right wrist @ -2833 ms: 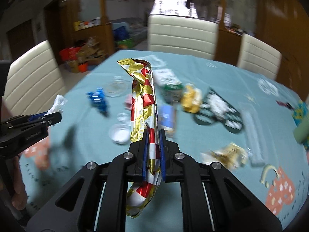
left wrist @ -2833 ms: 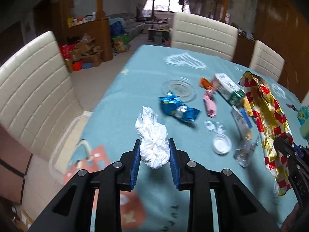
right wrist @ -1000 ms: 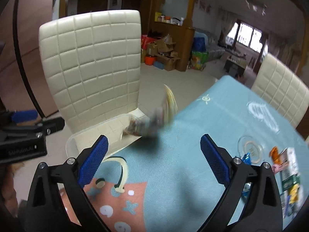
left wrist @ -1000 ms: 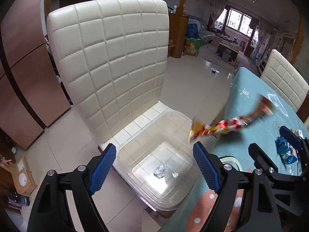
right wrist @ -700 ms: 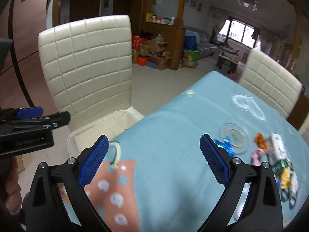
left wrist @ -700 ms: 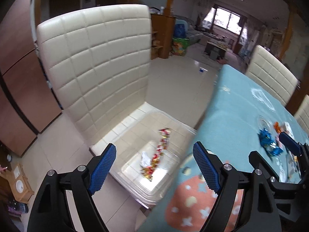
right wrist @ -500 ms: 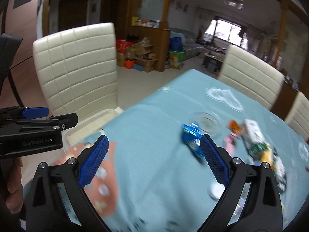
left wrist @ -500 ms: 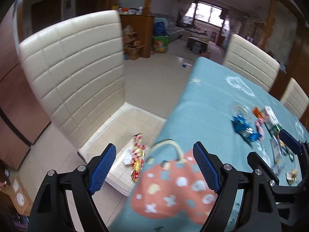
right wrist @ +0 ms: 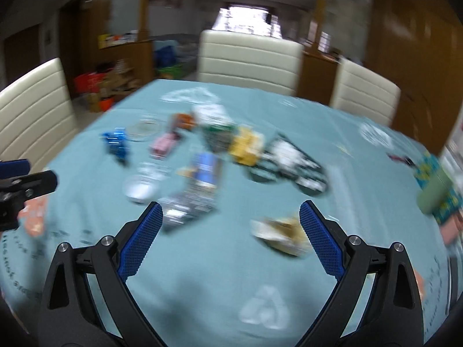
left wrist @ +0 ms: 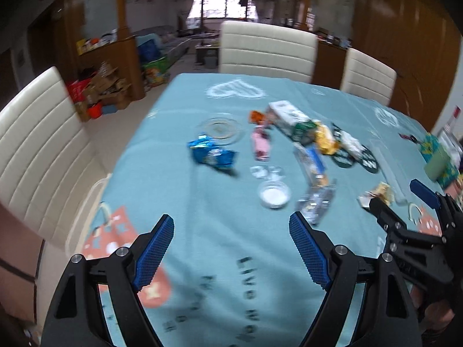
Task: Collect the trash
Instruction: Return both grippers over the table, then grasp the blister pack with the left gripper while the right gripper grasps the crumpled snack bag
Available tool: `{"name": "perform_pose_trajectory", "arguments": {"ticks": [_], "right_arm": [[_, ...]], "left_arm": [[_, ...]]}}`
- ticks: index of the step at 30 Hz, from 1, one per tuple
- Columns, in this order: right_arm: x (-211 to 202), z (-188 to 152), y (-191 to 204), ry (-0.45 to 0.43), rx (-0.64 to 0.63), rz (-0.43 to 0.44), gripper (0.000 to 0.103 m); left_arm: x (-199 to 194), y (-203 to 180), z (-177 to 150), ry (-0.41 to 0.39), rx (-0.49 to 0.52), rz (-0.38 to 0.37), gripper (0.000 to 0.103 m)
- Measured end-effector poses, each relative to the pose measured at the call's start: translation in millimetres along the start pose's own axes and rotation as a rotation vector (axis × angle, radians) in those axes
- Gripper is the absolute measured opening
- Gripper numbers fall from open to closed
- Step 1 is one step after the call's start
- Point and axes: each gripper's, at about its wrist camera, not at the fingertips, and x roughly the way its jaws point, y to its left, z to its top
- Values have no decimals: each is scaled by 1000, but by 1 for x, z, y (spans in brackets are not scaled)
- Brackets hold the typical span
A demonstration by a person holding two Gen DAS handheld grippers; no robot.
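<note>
Trash lies scattered over the teal tablecloth [left wrist: 220, 260]: a crumpled blue wrapper [left wrist: 211, 156], a pink packet [left wrist: 261, 144], a small white cup [left wrist: 274, 194], a clear crinkled wrapper [left wrist: 315, 204] and a tan crumpled wrapper [right wrist: 285, 232]. My left gripper [left wrist: 231, 248] hangs open and empty above the near part of the table. Over the near middle my right gripper [right wrist: 230, 240] is likewise open and holds nothing. The right gripper shows at the right edge of the left wrist view [left wrist: 405, 202]. The right wrist view is blurred.
Cream padded chairs stand on the left side [left wrist: 37, 150] and at the far end [left wrist: 266, 49] of the table. A clear round dish [left wrist: 221, 127] sits by the blue wrapper. A green cup [right wrist: 434, 193] on patterned cloth is at the right edge.
Both grippers have swung from the clear bin on the chair seat back over the table, open and empty. The white wad and the red-gold wrapper held earlier dropped into the bin.
</note>
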Motion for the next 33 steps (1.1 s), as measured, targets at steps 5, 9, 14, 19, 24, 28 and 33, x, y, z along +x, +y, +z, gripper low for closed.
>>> {"name": "perform_pose_trajectory", "arguments": {"ticks": [5,9,14,19,24,28,33], "right_arm": [[10,-12,-48,56,103,5,87],[23,-16,-60,81,113,24,86],[44,-15,-58,103,75,34,85],[67,-16,-53,153,62,52,80],[78,-19,-44,178,52,65,72],[73,-20,-39,165,40,78,55],[63,-21,-34,136,18,56,38]], "left_arm": [[23,-63,1,11,121,-54,80],[43,-91,7,39,174,-47,80],[69,-106,15,75,202,-38,80],[95,-106,19,115,193,-15,80],[111,-108,16,145,209,-17,80],[122,-103,12,176,180,-33,76],[113,-98,15,149,176,-42,37]]}}
